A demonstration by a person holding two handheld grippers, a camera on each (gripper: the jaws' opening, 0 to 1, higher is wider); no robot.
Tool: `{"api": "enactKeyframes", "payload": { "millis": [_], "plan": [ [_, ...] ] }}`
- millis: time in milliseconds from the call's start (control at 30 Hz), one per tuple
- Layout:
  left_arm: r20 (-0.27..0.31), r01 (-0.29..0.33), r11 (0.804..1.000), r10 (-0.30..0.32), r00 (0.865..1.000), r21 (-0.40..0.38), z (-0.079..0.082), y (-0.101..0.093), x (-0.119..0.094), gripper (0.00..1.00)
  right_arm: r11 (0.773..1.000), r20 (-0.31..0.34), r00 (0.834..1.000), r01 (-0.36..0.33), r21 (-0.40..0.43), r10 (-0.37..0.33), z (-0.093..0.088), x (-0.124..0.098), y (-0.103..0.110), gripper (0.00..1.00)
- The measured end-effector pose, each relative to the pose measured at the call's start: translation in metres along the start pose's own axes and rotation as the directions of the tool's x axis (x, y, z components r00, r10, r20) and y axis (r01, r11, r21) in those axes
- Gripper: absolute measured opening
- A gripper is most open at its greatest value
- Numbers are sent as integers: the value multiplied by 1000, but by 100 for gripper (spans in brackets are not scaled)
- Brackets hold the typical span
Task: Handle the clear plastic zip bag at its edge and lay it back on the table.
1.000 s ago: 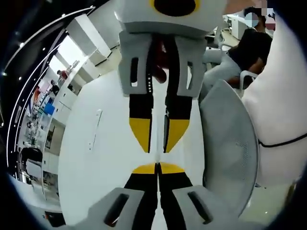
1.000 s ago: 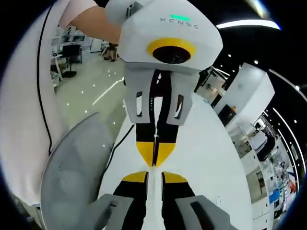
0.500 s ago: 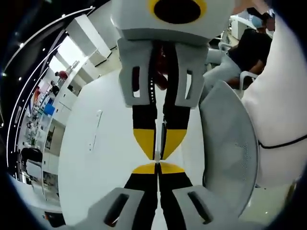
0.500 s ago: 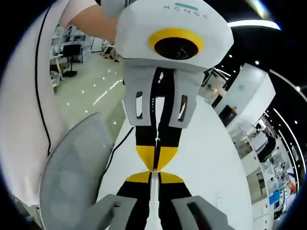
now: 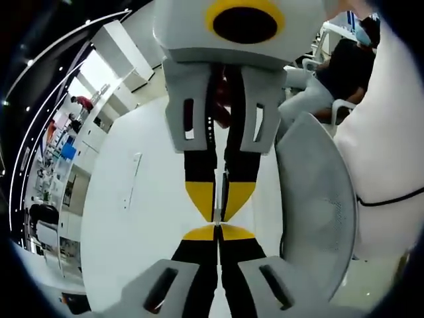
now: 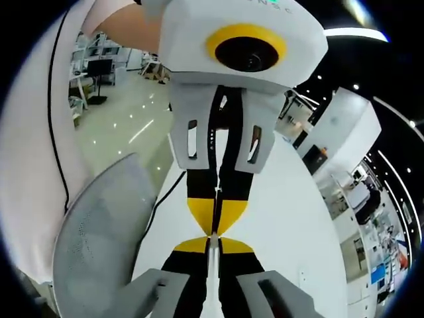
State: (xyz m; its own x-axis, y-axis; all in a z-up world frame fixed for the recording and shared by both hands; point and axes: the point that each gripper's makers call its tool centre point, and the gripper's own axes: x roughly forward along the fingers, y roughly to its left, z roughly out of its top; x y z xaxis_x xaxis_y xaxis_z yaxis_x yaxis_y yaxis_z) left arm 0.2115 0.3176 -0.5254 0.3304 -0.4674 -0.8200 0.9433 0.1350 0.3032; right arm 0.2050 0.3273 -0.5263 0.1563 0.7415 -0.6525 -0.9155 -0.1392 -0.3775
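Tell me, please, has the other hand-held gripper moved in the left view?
Yes: the right hand-held gripper came closer, tips nearly meeting the left hand-held gripper, against the grey chair.

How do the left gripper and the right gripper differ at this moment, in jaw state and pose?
Jaw state: the left gripper has its jaws pressed together, while the right gripper leaves a narrow slit holding a pale strip I cannot identify.
Pose: the left gripper and right gripper point opposite ways, facing each other.
Shared: black jaws with yellow tips, almost tip to tip above the white table.

Bright indoor light from ceiling strips [image 6: 334, 31], strong glare on the white table [image 5: 142, 218] – details washed out, heavy fisheye bending at edges, near parts slightly soft.
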Motion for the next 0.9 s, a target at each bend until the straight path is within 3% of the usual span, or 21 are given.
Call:
{"api": "enactKeyframes", "payload": {
  "millis": [900],
  "plan": [
    [-9,17,1000,-17,1000,-1,-2,-4,1,0,1000,-42,999,-18,-21,17,-3,6,3,0]
  ]
}}
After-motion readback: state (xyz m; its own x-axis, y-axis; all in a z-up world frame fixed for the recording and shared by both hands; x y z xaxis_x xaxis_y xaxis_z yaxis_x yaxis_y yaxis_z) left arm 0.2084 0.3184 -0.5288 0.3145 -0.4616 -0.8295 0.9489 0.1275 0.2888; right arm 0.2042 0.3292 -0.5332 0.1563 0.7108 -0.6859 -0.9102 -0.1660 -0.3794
